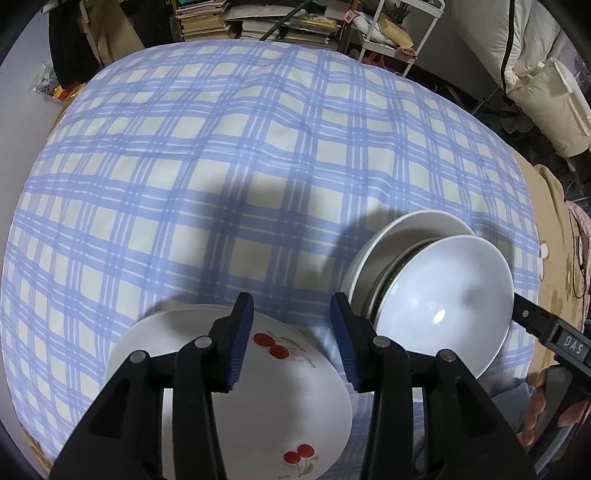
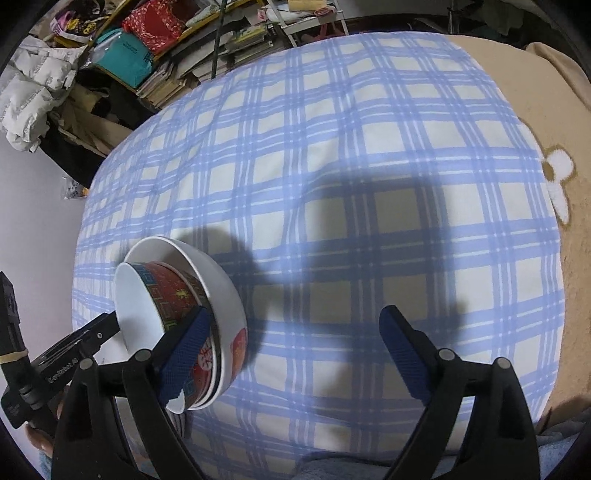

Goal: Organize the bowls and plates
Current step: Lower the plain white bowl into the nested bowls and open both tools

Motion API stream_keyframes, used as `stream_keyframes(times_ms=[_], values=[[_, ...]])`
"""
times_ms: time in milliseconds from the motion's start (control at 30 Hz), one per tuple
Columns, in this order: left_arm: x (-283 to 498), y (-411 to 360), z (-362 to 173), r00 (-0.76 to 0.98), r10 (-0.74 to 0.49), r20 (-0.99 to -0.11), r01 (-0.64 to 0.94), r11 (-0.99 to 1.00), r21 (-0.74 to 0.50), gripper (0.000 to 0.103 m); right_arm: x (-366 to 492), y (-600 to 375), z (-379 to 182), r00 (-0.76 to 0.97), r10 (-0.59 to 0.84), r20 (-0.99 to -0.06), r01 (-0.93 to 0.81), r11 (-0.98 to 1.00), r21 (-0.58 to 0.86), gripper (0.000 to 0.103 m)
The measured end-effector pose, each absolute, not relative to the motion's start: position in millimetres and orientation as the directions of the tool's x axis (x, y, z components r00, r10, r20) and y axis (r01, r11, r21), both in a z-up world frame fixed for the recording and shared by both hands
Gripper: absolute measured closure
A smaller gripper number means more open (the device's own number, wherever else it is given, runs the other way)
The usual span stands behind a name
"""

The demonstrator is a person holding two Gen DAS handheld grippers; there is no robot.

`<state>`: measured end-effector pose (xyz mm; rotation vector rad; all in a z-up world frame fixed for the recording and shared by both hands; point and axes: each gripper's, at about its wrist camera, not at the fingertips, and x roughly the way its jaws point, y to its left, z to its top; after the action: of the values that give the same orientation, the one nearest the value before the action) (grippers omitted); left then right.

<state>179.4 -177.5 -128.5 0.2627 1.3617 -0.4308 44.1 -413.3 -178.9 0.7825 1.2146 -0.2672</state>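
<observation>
A stack of white plates point(image 1: 280, 398) with red cherry prints lies on the checked cloth right under my left gripper point(image 1: 293, 339). The left gripper is open, its blue pads apart above the top plate and holding nothing. To the right sits a nest of bowls: a plain white bowl point(image 1: 443, 302) inside a red patterned bowl point(image 2: 173, 291), inside a larger white bowl point(image 2: 221, 291). My right gripper point(image 2: 295, 314) is open wide over bare cloth. Its left finger point(image 2: 184, 350) stands against the near side of the bowls; contact cannot be told.
The blue and white checked cloth point(image 1: 258, 147) covers a soft, rounded surface, with a tan blanket point(image 2: 535, 92) along its right side. Books and boxes point(image 1: 229, 22) pile up behind the far edge. A hand point(image 1: 539, 406) shows at the lower right.
</observation>
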Motion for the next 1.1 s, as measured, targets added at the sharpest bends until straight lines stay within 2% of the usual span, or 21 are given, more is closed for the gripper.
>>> stream_keyframes(times_ms=[200, 400, 1033, 1100], values=[[180, -176, -125, 0.146, -0.154, -0.977, 0.441, 0.894, -0.075, 0.061, 47, -411, -180, 0.344, 0.197, -0.918, 0.576, 0.728, 0.372, 0.006], [185, -173, -115, 0.127, -0.225, -0.966, 0.439, 0.886, -0.148, 0.061, 47, -410, -180, 0.344, 0.192, -0.919, 0.575, 0.731, 0.367, 0.006], [171, -188, -131, 0.145, -0.123, -0.982, 0.484, 0.874, -0.038, 0.060, 52, -404, -177, 0.326, 0.161, -0.931, 0.559, 0.762, 0.328, 0.006], [171, -189, -131, 0.154, -0.115, -0.981, 0.486, 0.874, -0.026, 0.060, 52, -404, -177, 0.329, 0.163, -0.930, 0.554, 0.764, 0.330, 0.011]])
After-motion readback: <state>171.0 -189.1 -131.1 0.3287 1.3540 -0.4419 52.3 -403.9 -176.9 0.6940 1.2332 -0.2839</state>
